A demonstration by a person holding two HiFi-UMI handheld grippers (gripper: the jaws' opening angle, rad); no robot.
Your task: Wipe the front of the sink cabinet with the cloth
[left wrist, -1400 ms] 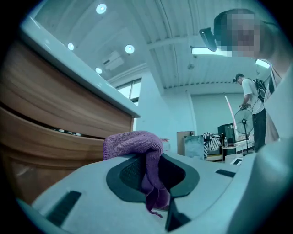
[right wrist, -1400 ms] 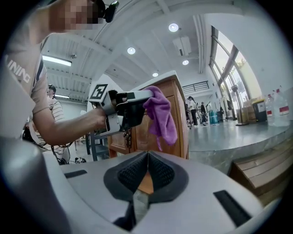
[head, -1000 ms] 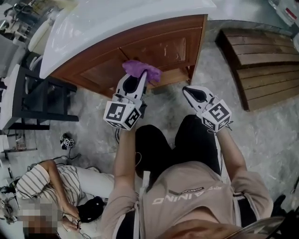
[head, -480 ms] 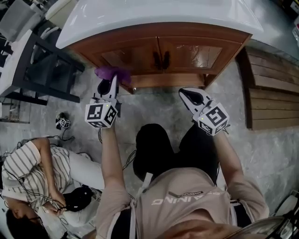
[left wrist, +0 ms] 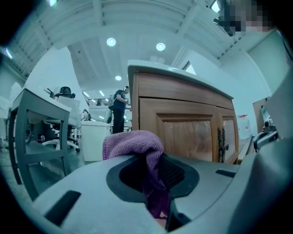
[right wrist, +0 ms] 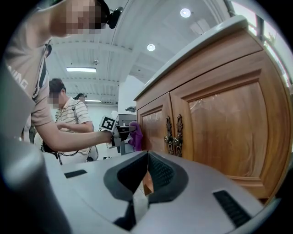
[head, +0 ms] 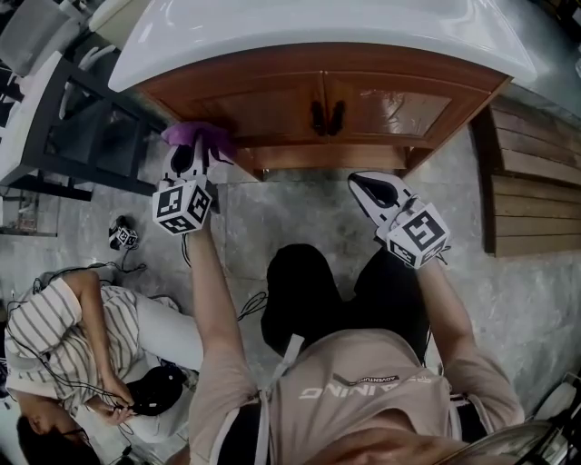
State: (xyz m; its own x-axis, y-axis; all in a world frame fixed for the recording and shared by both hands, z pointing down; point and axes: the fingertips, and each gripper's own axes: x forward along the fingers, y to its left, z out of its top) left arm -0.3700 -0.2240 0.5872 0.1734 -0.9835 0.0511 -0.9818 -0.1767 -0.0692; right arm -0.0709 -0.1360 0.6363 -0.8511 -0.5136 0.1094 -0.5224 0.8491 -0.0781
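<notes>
The left gripper (head: pixel 187 153) is clamped on the purple cloth (head: pixel 194 136). In the left gripper view its jaws are nearly together, with a fold of the fabric pinched between the dark pads and the rest bunched up over the tips. The cloth is held up at the left end of the wooden sink cabinet (head: pixel 272 107), by the outer edge of the left door. In the right gripper view the fabric looks to lie against the wood there, though actual contact cannot be confirmed from any view. The right gripper (head: pixel 361 185) hangs lower and to the right, well apart from the cloth, angled toward the base of the cabinet below the right door. Its jaws are closed tip to tip with nothing caught between them, and they touch nothing. The two ornate door handles (head: pixel 327 117) sit at the middle of the cabinet front, between the two grippers. A white countertop (head: pixel 318 23) overhangs the doors. A person in a striped shirt (head: pixel 54 331) sits on the floor to the left.
</notes>
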